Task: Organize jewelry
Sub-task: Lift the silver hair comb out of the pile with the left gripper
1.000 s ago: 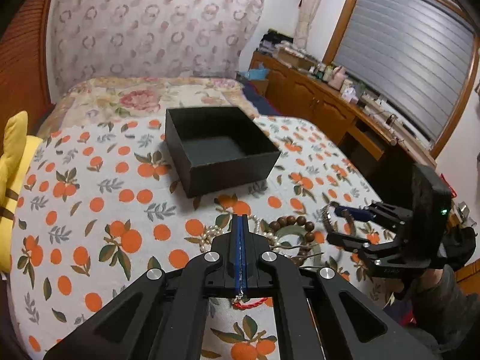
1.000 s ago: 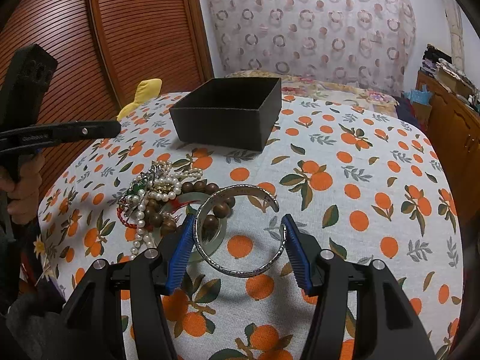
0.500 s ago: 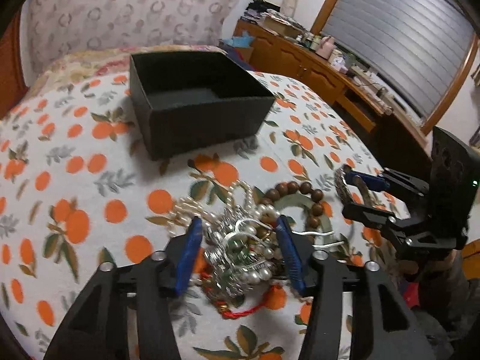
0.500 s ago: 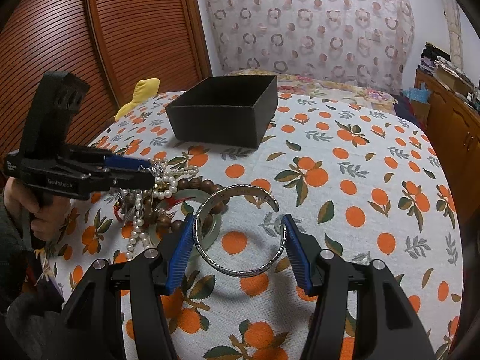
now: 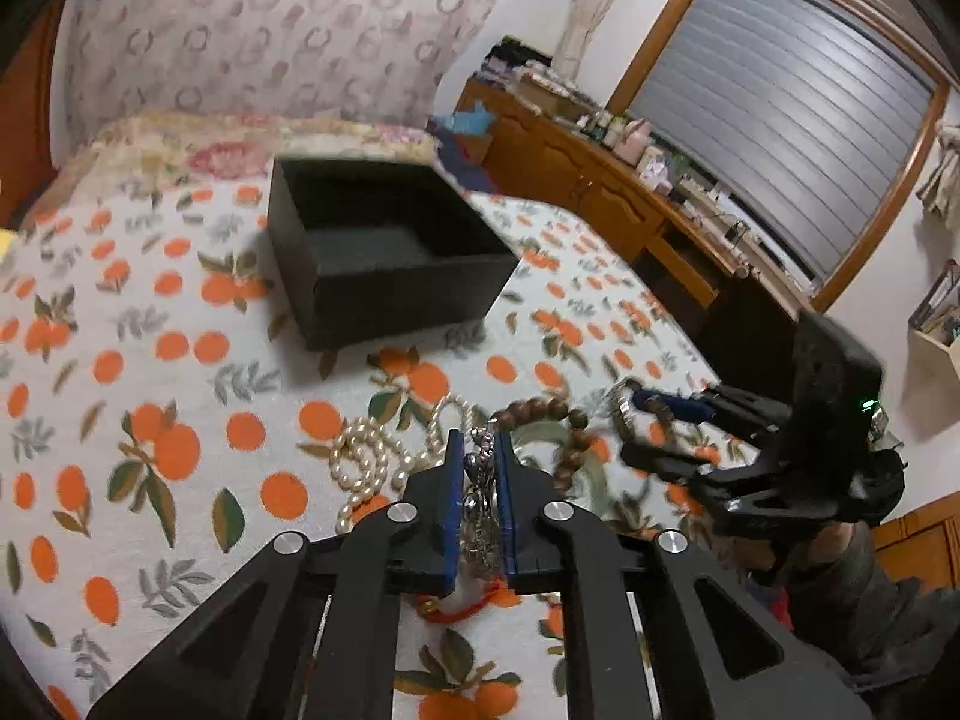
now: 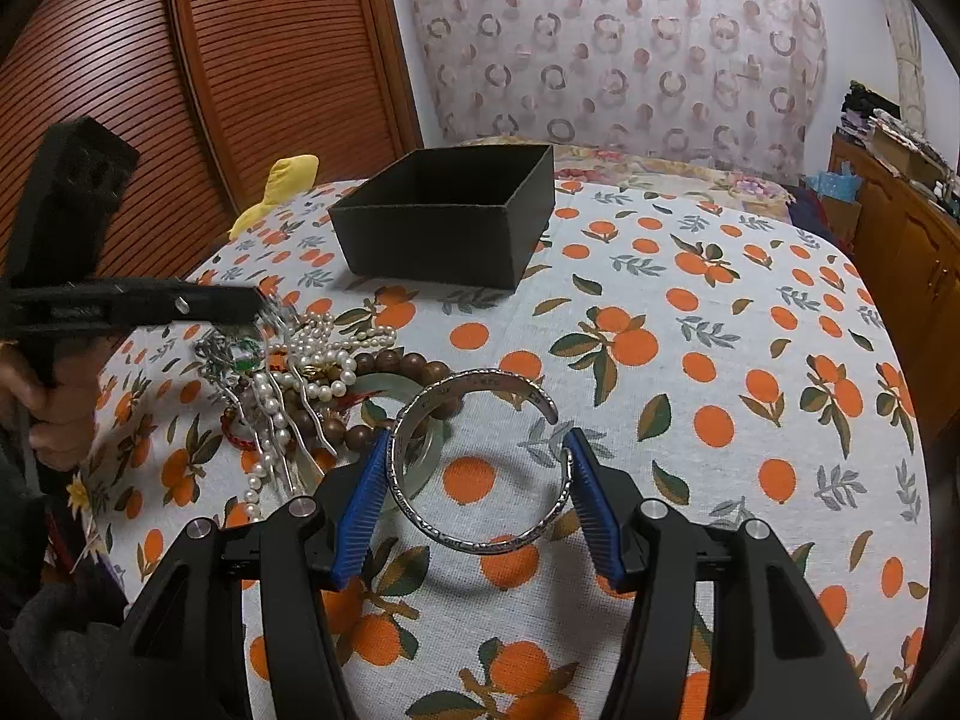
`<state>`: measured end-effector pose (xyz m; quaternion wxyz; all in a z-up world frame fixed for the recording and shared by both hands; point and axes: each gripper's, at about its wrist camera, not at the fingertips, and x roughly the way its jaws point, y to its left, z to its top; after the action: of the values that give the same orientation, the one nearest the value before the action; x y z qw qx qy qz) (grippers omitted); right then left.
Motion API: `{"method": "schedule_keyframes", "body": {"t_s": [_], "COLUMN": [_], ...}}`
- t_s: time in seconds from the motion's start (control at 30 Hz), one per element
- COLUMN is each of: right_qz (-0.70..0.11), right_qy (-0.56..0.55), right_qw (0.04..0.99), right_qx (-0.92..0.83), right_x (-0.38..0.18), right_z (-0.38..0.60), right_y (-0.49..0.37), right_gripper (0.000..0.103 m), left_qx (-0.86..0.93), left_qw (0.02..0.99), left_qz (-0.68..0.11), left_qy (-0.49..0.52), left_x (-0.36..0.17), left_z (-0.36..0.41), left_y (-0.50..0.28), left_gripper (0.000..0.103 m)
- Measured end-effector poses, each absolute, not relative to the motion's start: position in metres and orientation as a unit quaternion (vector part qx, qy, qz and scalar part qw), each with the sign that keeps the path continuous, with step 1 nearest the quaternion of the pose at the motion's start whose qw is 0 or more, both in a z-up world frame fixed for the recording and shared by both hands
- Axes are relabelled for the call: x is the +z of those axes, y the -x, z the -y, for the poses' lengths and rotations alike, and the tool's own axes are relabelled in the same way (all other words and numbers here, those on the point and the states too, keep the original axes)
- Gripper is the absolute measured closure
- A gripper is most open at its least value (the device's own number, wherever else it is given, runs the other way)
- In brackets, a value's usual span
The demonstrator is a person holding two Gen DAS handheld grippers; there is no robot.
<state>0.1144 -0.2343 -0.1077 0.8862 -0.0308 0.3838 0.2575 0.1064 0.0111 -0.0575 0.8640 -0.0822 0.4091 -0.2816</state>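
Note:
A black open box [image 5: 384, 258] stands on the orange-print cloth, also in the right wrist view [image 6: 447, 219]. A jewelry pile lies in front of it: pearl strands [image 5: 366, 462], brown wooden beads [image 5: 540, 411], a jade bangle [image 6: 396, 390]. My left gripper [image 5: 479, 450] is shut on a silver chain piece [image 5: 477, 504] and lifts it from the pile; it also shows in the right wrist view [image 6: 258, 309]. My right gripper [image 6: 474, 450] is shut on a silver cuff bracelet [image 6: 480, 462], held just above the cloth, right of the pile.
A yellow cushion [image 6: 282, 186] lies at the far left edge of the bed. A wooden dresser [image 5: 630, 198] with clutter runs along the right. A slatted wooden wardrobe [image 6: 240, 60] stands behind on the left.
My left gripper opened over the pile, then closed on the silver chain and lifted it. The right gripper has held the cuff bracelet still.

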Motion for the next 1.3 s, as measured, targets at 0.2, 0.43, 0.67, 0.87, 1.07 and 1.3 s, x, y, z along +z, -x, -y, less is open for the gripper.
{"method": "schedule_keyframes", "body": {"t_s": [0.2,0.43,0.67,0.87,1.07,1.3], "right_qz": [-0.383,-0.382,-0.374,-0.371,-0.375,-0.374], "right_qy": [0.030,0.031,0.034,0.037,0.041,0.044], "right_qw": [0.886,0.886,0.890,0.890,0.888,0.888], "right_qx": [0.259,0.260,0.259,0.262,0.264,0.264], "right_x": [-0.107,-0.105,-0.096,-0.093,-0.096,-0.094], "right_z": [0.234,0.231,0.229,0.225,0.221,0.220], "right_y": [-0.114,-0.114,-0.116,-0.116,-0.116,-0.116], "right_gripper": [0.043,0.043,0.043,0.043,0.043,0.043], "left_qx": [-0.243,-0.202,-0.182,-0.189,-0.247,-0.169], "left_qw": [0.898,0.919,0.926,0.920,0.905,0.898], "left_qz": [-0.365,-0.340,-0.331,-0.343,-0.341,-0.407], "left_qy": [0.022,-0.004,0.003,-0.009,0.062,0.010], "left_x": [-0.030,-0.013,-0.001,0.007,0.011,-0.033], "left_z": [-0.009,-0.025,-0.036,-0.032,-0.040,-0.039], "left_y": [-0.099,-0.101,-0.100,-0.097,-0.089,-0.105], "left_gripper": [0.095,0.095,0.095,0.095,0.095,0.095]}}
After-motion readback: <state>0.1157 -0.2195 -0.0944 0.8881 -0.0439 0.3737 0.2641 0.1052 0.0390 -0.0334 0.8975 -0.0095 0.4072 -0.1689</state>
